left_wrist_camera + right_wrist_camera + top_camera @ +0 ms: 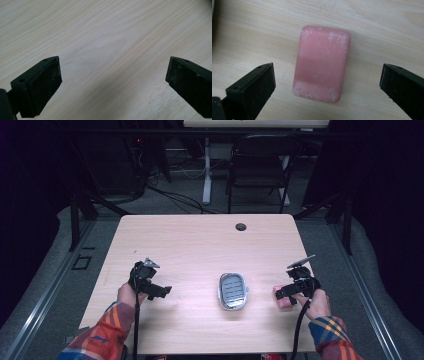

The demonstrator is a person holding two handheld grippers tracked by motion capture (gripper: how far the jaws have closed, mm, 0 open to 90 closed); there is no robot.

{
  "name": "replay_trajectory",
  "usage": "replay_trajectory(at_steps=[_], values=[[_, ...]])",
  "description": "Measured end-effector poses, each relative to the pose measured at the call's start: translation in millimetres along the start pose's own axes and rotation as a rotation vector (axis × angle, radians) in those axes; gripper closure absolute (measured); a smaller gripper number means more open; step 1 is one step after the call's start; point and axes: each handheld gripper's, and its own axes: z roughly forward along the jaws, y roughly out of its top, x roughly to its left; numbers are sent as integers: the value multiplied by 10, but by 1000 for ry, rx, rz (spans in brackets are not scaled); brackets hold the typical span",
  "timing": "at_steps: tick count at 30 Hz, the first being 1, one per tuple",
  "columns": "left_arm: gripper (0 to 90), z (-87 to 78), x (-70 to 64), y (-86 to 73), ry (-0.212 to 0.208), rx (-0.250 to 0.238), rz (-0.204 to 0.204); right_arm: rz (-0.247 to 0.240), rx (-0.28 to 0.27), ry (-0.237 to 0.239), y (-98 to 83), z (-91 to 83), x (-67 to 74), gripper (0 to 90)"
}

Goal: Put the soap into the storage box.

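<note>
High view, one soap dish (233, 291), one pink soap (322, 63), two tools (161, 290) (281, 294), jaws apart.

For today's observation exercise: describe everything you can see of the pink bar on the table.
The pink bar is a rounded rectangular block, soap-like, matte, with whitish powdery scuffs near its edges. It lies flat on the wooden table, near its right edge, right of the grey dish. The right claw is open around it, jaws apart on either side, not touching.

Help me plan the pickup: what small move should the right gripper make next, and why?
Probably lower the right gripper and close on the pink soap bar: its jaws stand open on either side of the bar, which lies flat on the table, not yet gripped.
</note>
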Motion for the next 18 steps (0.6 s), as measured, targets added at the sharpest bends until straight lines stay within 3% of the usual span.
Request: replay_trajectory(at_steps=[12,18], values=[[2,2,-3,3,-2,3,2,-7,56,0,78,114,19,3],[2,10,-3,5,-1,4,3,30,48,40,105,186,1,11]])
